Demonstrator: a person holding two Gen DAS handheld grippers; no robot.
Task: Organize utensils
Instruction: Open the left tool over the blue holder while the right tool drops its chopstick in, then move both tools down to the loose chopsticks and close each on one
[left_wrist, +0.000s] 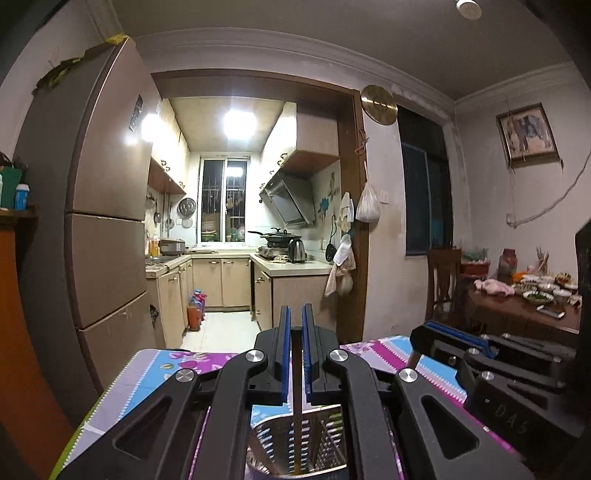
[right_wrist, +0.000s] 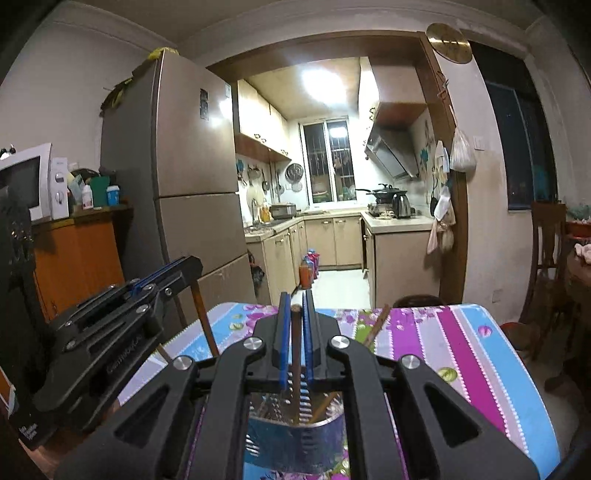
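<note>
**Over the holder, a chopstick in each gripper**

Above the flowered bench (right_wrist: 461, 354), both grippers hang over a perforated steel holder (left_wrist: 295, 446), each clamped on one brown chopstick. The right gripper (right_wrist: 295, 321) has its blue pads pressed together on a chopstick (right_wrist: 295, 332) that stands upright between them, its blunt top showing at the fingertips and its lower end reaching down into the holder (right_wrist: 295, 435). The left gripper (left_wrist: 295, 332) is also closed; a thin dark chopstick (left_wrist: 297, 391) runs down through the narrow slit between its pads toward the holder's mouth. In the right view that same gripper (right_wrist: 162, 273) sits just to the side, its chopstick (right_wrist: 203, 317) hanging below it at a slight tilt.

Holding each stick near its top and upright looks deliberate: the long free end can be steered into the narrow opening, and the pads stay clear of the rim. The two grippers sit close beside each other because they share one target.

More chopsticks are already leaning inside the holder (right_wrist: 325, 406), and one (right_wrist: 376, 325) lies on the bench beyond it, so the sorting seems partly done. The next move probably calls for easing the pads apart so each stick drops in; the risk is a tip catching the rim, or the grippers knocking together.
</note>
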